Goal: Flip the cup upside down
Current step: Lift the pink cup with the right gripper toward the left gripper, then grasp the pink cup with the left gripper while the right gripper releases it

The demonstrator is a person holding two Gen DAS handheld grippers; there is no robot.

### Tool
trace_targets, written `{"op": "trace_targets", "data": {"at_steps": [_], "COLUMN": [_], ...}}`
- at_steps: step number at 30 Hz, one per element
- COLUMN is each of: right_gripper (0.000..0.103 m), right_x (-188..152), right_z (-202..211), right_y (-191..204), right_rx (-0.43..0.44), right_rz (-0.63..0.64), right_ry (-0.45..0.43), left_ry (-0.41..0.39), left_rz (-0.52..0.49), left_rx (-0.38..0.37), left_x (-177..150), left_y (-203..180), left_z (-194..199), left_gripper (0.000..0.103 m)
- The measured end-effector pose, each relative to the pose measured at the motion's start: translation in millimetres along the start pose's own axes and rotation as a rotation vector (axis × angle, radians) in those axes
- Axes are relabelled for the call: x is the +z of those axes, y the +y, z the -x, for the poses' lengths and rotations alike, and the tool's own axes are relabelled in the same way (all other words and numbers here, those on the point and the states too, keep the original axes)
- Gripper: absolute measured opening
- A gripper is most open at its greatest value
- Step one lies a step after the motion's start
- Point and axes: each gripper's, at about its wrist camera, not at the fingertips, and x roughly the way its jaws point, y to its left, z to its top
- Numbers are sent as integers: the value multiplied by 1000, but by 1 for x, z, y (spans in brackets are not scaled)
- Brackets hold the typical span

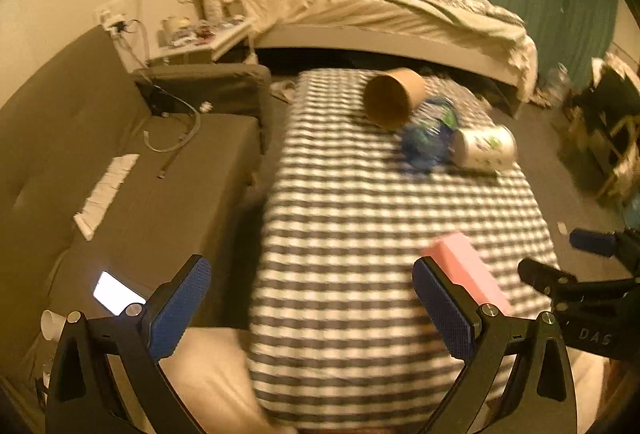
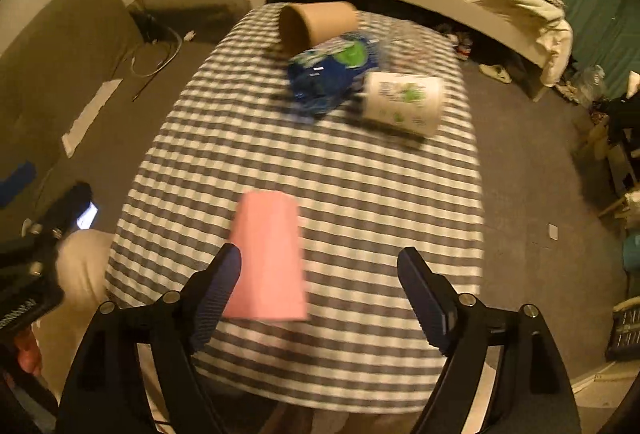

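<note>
A pink cup (image 2: 268, 258) stands upside down, narrow end up, on the checked tablecloth (image 2: 360, 193) near the table's front edge. It also shows in the left wrist view (image 1: 464, 270), partly behind my left gripper's right finger. My right gripper (image 2: 320, 298) is open and empty, just behind the cup, whose lower edge sits by the left finger. My left gripper (image 1: 312, 306) is open and empty over the table's front left edge. The right gripper shows at the right of the left wrist view (image 1: 568, 266).
A brown paper cup (image 2: 316, 23) lies on its side at the far end of the table. A blue crumpled wrapper (image 2: 332, 73) and a white printed cup (image 2: 404, 101) on its side lie beside it. A grey sofa (image 1: 120, 173) with a lit phone (image 1: 116, 292) is left; a bed (image 1: 360, 5) is behind.
</note>
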Motion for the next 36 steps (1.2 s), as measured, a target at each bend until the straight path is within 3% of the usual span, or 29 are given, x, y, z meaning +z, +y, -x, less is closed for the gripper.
{"op": "trace_targets", "data": {"at_steps": [9,19,29,34,35,36], "right_gripper": [94,94,94,94,94,94], "right_x": [-27,-34,-36,-36,-35,-34], "right_z": [14,-2,-26,-34,-34,-34], "right_y": [-70,-112,-121,-128,-130,-132], "right_rx": [-66,-37,-9,-10,-7,-5], "right_rz": [-102,-174,-201,-233,-243,-249], "right_ry": [-62,-55,-20,-22,-30,-38], "left_ry": [145,231,404,473,483,497], "left_rz": [-10,-48,-93,-110,-111,-112], "left_rx": [-112,-84,-81,-107,-116,-125], "left_x": [4,34,38,32,31,29], "left_y": [-57,-89,-112,-118,-118,-119], "left_z": [-18,-50,-114,-136,-138,-141], "left_gripper": [103,103,102,93,89,73]}}
